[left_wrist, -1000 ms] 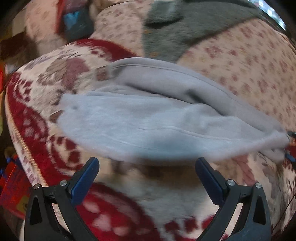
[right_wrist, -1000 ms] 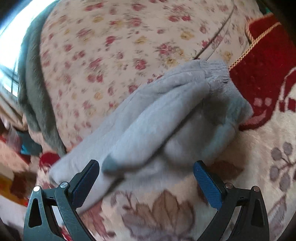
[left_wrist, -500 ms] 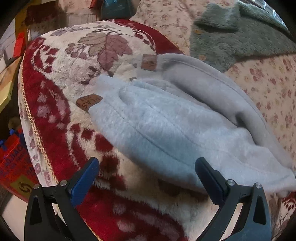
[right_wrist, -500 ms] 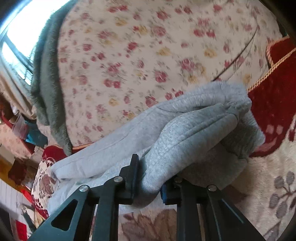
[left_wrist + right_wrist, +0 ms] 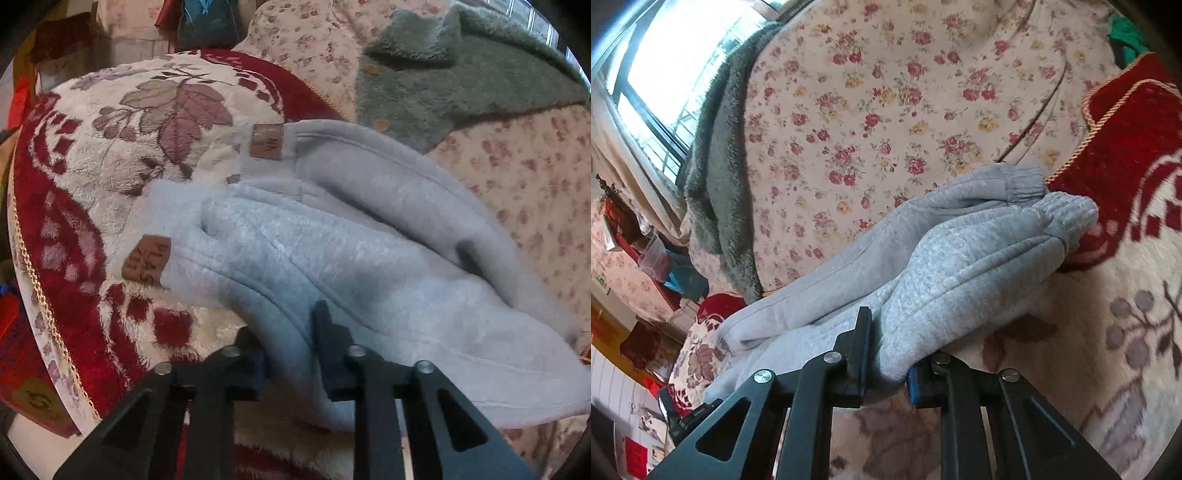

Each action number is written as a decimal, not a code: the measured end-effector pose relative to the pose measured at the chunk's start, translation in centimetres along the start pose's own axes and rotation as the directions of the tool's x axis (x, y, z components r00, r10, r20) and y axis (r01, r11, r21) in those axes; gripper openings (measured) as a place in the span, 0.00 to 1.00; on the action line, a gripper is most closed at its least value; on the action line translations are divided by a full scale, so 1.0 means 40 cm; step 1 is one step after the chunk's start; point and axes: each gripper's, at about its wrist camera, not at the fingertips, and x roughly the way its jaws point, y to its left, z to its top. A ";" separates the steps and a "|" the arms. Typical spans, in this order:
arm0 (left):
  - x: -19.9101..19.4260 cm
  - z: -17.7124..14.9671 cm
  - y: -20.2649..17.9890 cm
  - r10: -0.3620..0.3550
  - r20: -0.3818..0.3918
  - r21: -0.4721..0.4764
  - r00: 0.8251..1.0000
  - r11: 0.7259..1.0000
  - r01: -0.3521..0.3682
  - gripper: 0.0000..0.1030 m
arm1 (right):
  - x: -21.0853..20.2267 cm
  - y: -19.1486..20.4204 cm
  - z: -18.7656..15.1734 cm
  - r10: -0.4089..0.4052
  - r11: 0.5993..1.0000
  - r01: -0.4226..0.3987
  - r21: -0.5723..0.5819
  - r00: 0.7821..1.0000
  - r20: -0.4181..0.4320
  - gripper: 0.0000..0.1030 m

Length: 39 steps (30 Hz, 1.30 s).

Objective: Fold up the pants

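Grey fleece pants point(image 5: 369, 258) lie folded lengthwise on a red and cream floral rug, waistband end with two brown leather patches point(image 5: 147, 260) to the left. My left gripper point(image 5: 291, 354) is shut on the near edge of the pants by the waist. In the right wrist view the pants point(image 5: 960, 258) run to ribbed cuffs point(image 5: 1067, 214) at the far right. My right gripper point(image 5: 886, 369) is shut on a fold of the near leg.
The rug point(image 5: 110, 155) covers a seat with a gold-corded edge point(image 5: 40, 295). A floral sofa back point(image 5: 886, 92) stands behind. A dark green fleece garment point(image 5: 461, 74) is draped over it. Clutter and a window point(image 5: 665, 55) are at the left.
The left gripper went from open to shut on the waist-side edge of the pants. The right gripper, shut half a second ago, stays shut on the leg fold.
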 end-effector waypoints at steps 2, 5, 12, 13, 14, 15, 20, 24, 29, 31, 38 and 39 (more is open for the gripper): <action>-0.021 0.006 0.006 -0.028 0.003 0.005 1.000 1.000 0.028 0.16 | -0.034 0.003 -0.021 0.011 1.000 -0.012 0.011 1.000 0.003 0.15; -0.053 0.020 0.005 -0.067 -0.003 0.035 0.998 0.997 0.067 0.15 | -0.085 0.017 -0.056 0.021 1.000 -0.021 -0.006 1.000 0.002 0.14; -0.126 0.050 0.042 -0.146 0.002 0.056 0.989 0.988 0.146 0.12 | -0.184 0.034 -0.129 0.051 0.998 -0.052 -0.044 0.998 -0.029 0.12; -0.136 0.049 0.049 -0.147 0.004 0.065 0.989 0.987 0.146 0.12 | -0.195 0.038 -0.144 0.047 0.997 -0.049 -0.055 0.998 -0.037 0.12; -0.142 0.045 0.056 -0.137 0.006 0.080 0.991 0.988 0.136 0.12 | -0.202 0.041 -0.153 0.048 0.997 -0.051 -0.060 0.998 -0.043 0.12; -0.143 0.042 0.063 -0.127 0.004 0.089 0.992 0.988 0.126 0.12 | -0.215 0.042 -0.170 0.058 0.996 -0.061 -0.061 0.997 -0.055 0.12; -0.129 0.011 0.113 -0.106 -0.030 0.098 0.994 0.989 0.108 0.12 | -0.249 0.038 -0.252 0.067 0.996 -0.074 -0.058 0.991 -0.119 0.12; -0.128 -0.008 0.115 -0.086 -0.020 0.129 0.996 0.988 0.088 0.12 | -0.247 0.030 -0.322 0.050 0.996 -0.062 -0.062 0.983 -0.178 0.12; -0.115 -0.033 0.091 -0.018 0.006 0.193 1.000 0.981 0.017 0.14 | -0.195 -0.054 -0.361 -0.003 1.000 0.006 0.011 0.971 -0.237 0.16; -0.115 -0.037 0.091 -0.011 0.015 0.196 1.000 0.981 0.008 0.21 | -0.187 -0.094 -0.360 0.025 0.995 0.001 0.102 0.967 -0.254 0.18; -0.119 -0.045 0.081 -0.051 0.010 0.192 0.999 0.980 0.048 0.58 | -0.256 -0.187 -0.311 0.059 0.960 -0.025 0.280 0.992 -0.114 0.88; -0.118 -0.045 0.076 -0.053 0.010 0.192 0.999 0.980 0.050 0.64 | -0.248 -0.206 -0.306 0.068 0.949 -0.030 0.314 0.991 -0.113 0.88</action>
